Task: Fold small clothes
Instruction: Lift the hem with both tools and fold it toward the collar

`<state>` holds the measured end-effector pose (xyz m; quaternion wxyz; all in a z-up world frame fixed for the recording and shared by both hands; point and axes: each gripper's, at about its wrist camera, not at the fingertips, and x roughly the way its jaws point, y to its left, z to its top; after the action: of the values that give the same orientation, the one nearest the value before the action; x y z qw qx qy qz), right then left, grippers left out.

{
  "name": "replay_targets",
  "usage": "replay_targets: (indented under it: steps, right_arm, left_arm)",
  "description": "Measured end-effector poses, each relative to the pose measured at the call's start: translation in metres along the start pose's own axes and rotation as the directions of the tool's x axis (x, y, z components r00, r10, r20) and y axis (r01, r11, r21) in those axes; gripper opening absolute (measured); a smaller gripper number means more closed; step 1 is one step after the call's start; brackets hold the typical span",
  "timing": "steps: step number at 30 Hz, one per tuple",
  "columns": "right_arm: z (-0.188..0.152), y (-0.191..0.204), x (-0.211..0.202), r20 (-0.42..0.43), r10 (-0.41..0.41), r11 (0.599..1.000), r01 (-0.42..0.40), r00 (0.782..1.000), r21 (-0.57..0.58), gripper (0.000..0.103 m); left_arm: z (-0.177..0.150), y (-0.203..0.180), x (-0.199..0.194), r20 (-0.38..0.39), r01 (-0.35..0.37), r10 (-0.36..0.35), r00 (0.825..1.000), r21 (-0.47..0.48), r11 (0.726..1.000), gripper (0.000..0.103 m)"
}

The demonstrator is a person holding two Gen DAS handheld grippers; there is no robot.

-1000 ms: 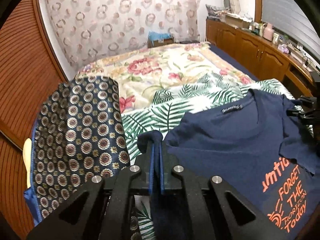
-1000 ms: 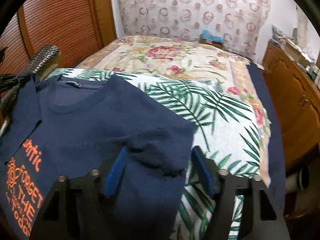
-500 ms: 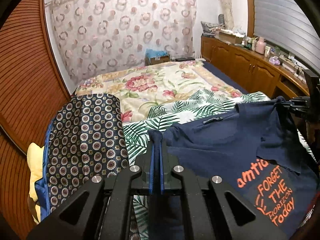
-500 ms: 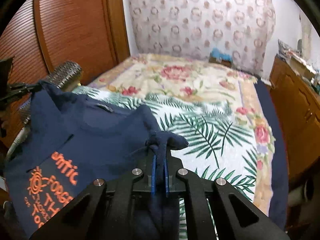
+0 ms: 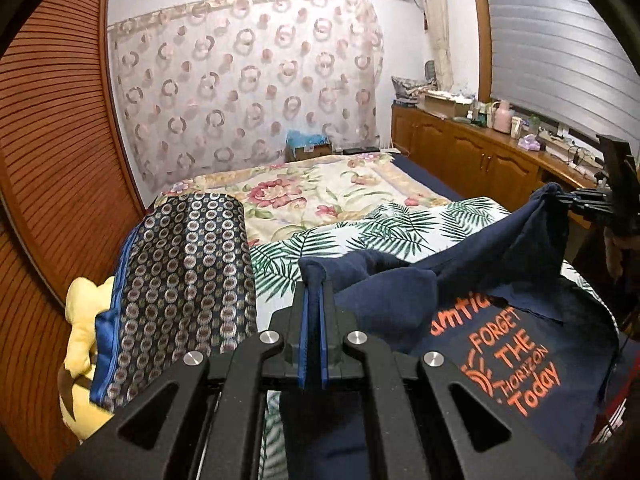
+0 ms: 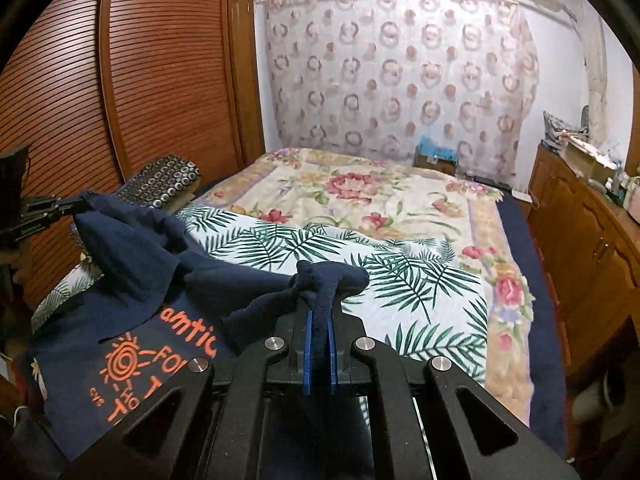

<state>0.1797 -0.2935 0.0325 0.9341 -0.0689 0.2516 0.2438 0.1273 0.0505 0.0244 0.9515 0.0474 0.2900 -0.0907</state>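
A navy T-shirt (image 5: 500,280) with orange lettering hangs lifted between both grippers above the bed. My left gripper (image 5: 313,300) is shut on a bunched fold of its fabric at one shoulder. My right gripper (image 6: 320,312) is shut on the other shoulder's bunched cloth. In the left wrist view the right gripper (image 5: 576,200) shows at the far right, pinching the shirt's corner. The right wrist view shows the left gripper (image 6: 66,206) at the far left doing the same. The navy T-shirt (image 6: 132,320) sags in the middle, its lower part still draped near the bed's front.
The bed (image 5: 340,200) carries a floral quilt and a palm-leaf sheet (image 6: 380,280). A patterned dark pillow (image 5: 184,264) and a yellow cloth (image 5: 80,320) lie at its left. Wooden louvred doors (image 6: 140,80) stand left; a cluttered wooden cabinet (image 5: 480,156) runs along the right wall.
The right gripper's open jaws closed on the shirt's shoulder. Both grippers then rose and drew back, lifting the shirt's top edge off the bed.
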Motion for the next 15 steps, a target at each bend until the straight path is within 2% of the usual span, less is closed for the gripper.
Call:
replay_targets:
  steps: [11,15]
  right_arm:
    - [-0.042,0.023,-0.067,0.045,-0.02,1.0,0.019,0.999,0.007,0.006]
    - [-0.063,0.034,-0.103,0.07,0.015,0.998,-0.019,0.997,0.056,0.006]
  left_arm:
    - [-0.048,0.004,-0.066,0.054,0.006,-0.004,0.999,-0.044,0.999,0.005]
    - [-0.068,0.003,-0.088,0.076,0.011,-0.005,0.997,-0.076,0.997,0.005]
